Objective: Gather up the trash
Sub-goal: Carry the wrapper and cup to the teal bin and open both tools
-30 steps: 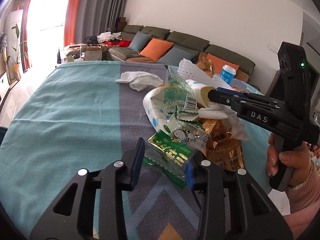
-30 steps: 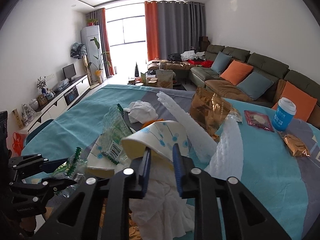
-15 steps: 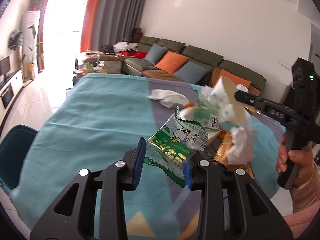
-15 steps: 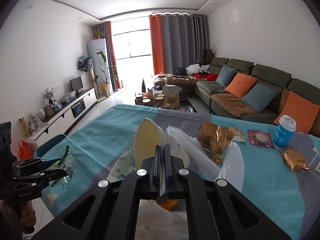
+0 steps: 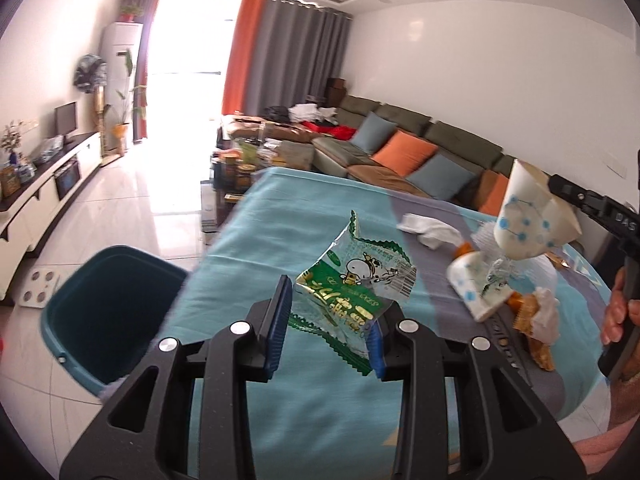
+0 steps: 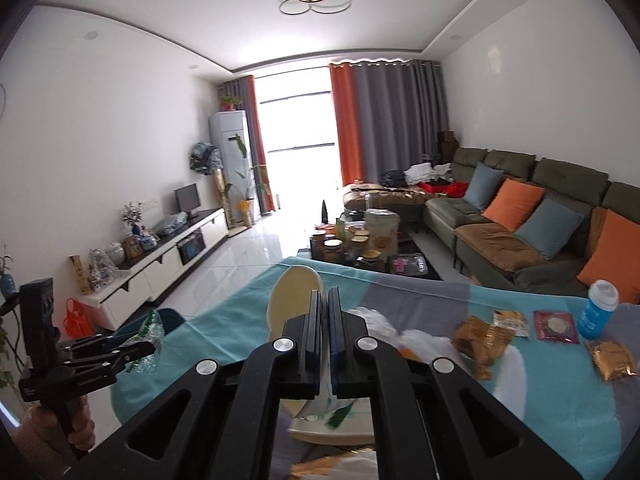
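My left gripper (image 5: 330, 320) is shut on a green and clear snack wrapper (image 5: 352, 288), held in the air above the table's left edge. A dark teal bin (image 5: 132, 251) stands on the floor just left of it and lower. At the right of the left wrist view, my right gripper (image 5: 556, 186) is shut on the rim of a white paper cup with blue dots (image 5: 528, 220), raised off the table. The right wrist view shows that gripper (image 6: 325, 300) pinching the cup's cream wall (image 6: 290, 296). The left gripper (image 6: 148, 344) and its wrapper (image 6: 154, 326) are at the far left there.
On the teal and grey tablecloth (image 5: 280, 216) lie a second dotted cup (image 5: 472, 284), a white tissue (image 5: 432, 232), gold wrappers (image 6: 480, 336), a red packet (image 6: 556, 326) and a blue lidded cup (image 6: 598, 310). A sofa and low table stand behind.
The left gripper has swung left and up with the wrapper, bringing the bin into view. The right gripper has shut on the paper cup and lifted it off the pile.
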`<act>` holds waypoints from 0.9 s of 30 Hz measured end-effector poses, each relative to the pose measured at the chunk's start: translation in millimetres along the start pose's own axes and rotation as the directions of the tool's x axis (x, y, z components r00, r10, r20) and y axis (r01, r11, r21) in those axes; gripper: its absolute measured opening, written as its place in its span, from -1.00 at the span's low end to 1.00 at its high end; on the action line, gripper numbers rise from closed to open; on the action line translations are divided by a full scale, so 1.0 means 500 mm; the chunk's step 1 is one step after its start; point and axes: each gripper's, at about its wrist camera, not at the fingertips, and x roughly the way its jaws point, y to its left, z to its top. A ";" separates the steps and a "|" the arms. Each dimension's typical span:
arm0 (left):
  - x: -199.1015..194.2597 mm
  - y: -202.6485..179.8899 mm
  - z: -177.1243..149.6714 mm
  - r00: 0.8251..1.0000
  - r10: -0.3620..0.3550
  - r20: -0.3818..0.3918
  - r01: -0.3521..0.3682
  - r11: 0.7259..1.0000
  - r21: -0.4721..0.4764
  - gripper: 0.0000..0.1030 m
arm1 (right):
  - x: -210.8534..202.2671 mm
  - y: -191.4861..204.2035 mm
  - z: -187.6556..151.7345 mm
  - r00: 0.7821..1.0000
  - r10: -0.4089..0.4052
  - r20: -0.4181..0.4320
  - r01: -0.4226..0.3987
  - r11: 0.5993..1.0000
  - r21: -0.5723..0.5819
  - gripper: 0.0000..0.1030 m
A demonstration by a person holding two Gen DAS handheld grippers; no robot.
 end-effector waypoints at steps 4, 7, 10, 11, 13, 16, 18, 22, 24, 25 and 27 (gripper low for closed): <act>-0.021 0.049 0.005 0.999 0.054 0.010 -0.053 0.998 -0.025 -0.35 | 0.030 0.047 0.013 0.996 0.087 -0.009 -0.087 0.996 -0.020 -0.95; -0.036 0.083 0.004 0.995 0.094 0.014 -0.094 0.995 -0.041 -0.35 | 0.057 0.091 0.020 0.987 0.158 -0.023 -0.159 0.987 -0.024 -0.95; -0.049 0.118 0.009 0.990 0.138 0.021 -0.136 0.989 -0.054 -0.35 | 0.094 0.139 0.022 0.973 0.227 -0.050 -0.229 0.973 -0.033 -0.95; -0.053 0.132 0.010 0.987 0.157 0.021 -0.156 0.986 -0.060 -0.35 | 0.107 0.158 0.019 0.966 0.250 -0.063 -0.252 0.967 -0.029 -0.95; -0.056 0.154 0.012 0.983 0.185 0.018 -0.183 0.980 -0.076 -0.35 | 0.139 0.187 0.019 0.950 0.298 -0.089 -0.301 0.954 -0.020 -0.95; -0.064 0.200 0.011 0.973 0.231 0.009 -0.229 0.968 -0.106 -0.35 | 0.180 0.235 0.018 0.928 0.353 -0.119 -0.358 0.934 -0.018 -0.95; -0.068 0.232 0.010 0.968 0.251 -0.001 -0.249 0.960 -0.131 -0.35 | 0.207 0.260 0.016 0.911 0.388 -0.142 -0.392 0.920 0.000 -0.95; -0.073 0.291 0.002 0.956 0.292 -0.026 -0.292 0.942 -0.164 -0.35 | 0.256 0.319 0.013 0.882 0.439 -0.173 -0.443 0.896 0.019 -0.95; -0.069 0.314 0.001 0.950 0.310 -0.040 -0.313 0.935 -0.168 -0.35 | 0.277 0.337 0.011 0.869 0.457 -0.191 -0.461 0.887 0.027 -0.95; -0.066 0.323 0.000 0.947 0.318 -0.046 -0.321 0.932 -0.170 -0.35 | 0.290 0.352 0.010 0.861 0.467 -0.203 -0.471 0.881 0.028 -0.95; -0.059 0.343 -0.001 0.943 0.329 -0.059 -0.334 0.926 -0.173 -0.35 | 0.310 0.375 0.004 0.852 0.474 -0.224 -0.480 0.877 0.029 -0.95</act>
